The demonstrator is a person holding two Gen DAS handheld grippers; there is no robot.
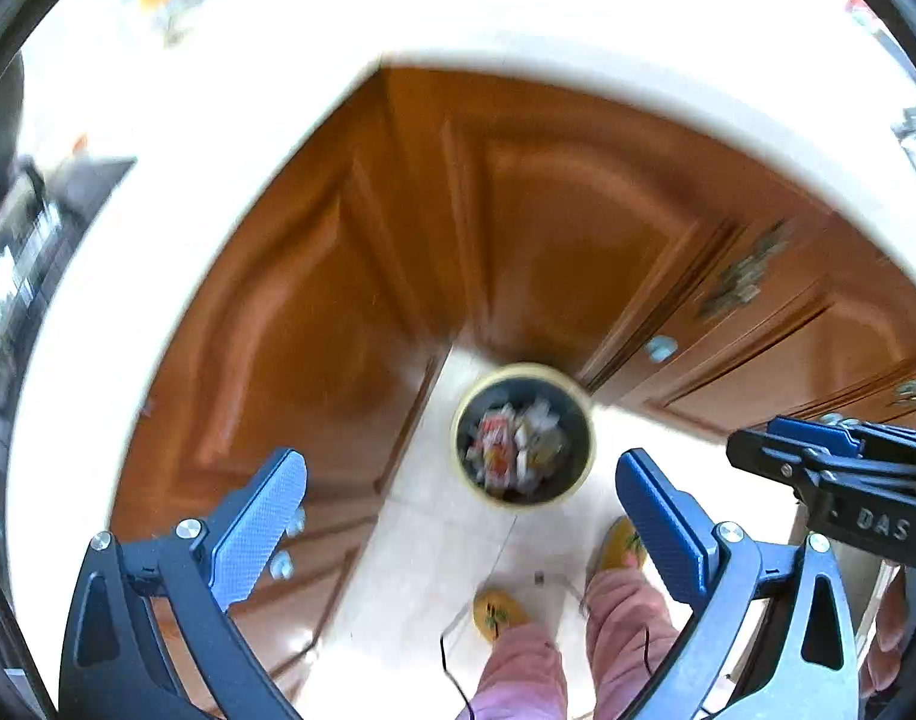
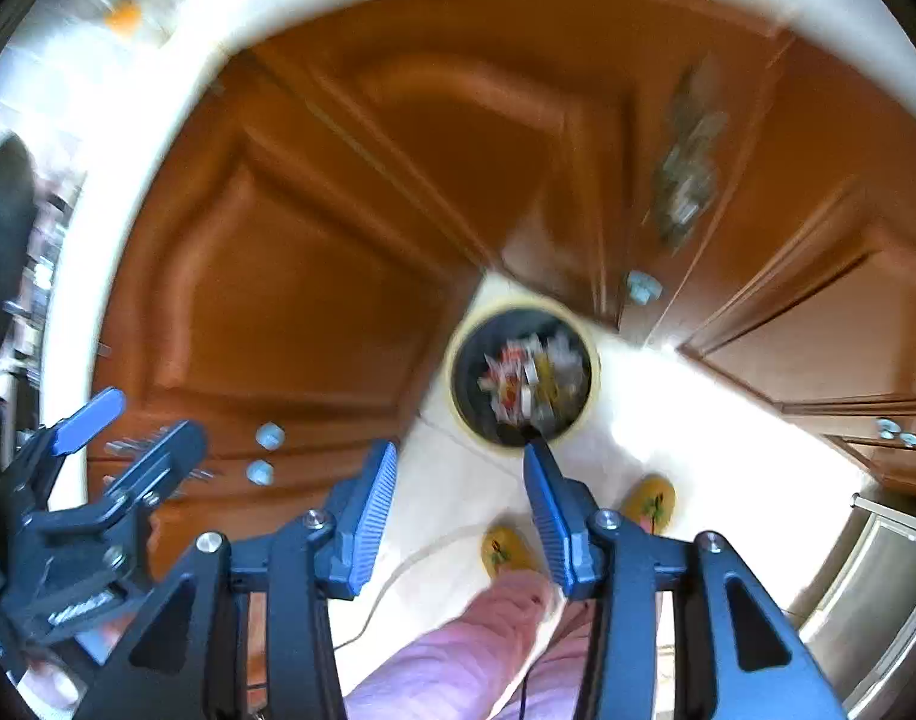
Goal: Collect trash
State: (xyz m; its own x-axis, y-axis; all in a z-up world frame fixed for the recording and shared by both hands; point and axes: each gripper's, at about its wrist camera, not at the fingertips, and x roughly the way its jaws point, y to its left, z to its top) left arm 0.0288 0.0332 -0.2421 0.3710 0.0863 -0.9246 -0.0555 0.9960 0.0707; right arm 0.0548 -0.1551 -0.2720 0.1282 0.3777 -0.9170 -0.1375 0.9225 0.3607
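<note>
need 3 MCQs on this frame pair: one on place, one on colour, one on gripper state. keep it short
1. Where does the trash bin stand?
A. on the countertop
B. on the floor by the cabinet corner
C. inside an open drawer

2. What colour are the slippers on the person's feet?
A. yellow
B. black
C. white

3. What state is the left gripper in?
A. shut on a wrapper
B. shut on the bin rim
C. open, holding nothing

Key:
1 B: the bin sits on the pale floor tiles where the wooden cabinets meet, below the counter edge.
2 A: both views show yellow slippers below pink trouser legs.
3 C: its blue pads stand wide apart with only floor and bin visible between them; the right gripper is also open and empty.
</note>
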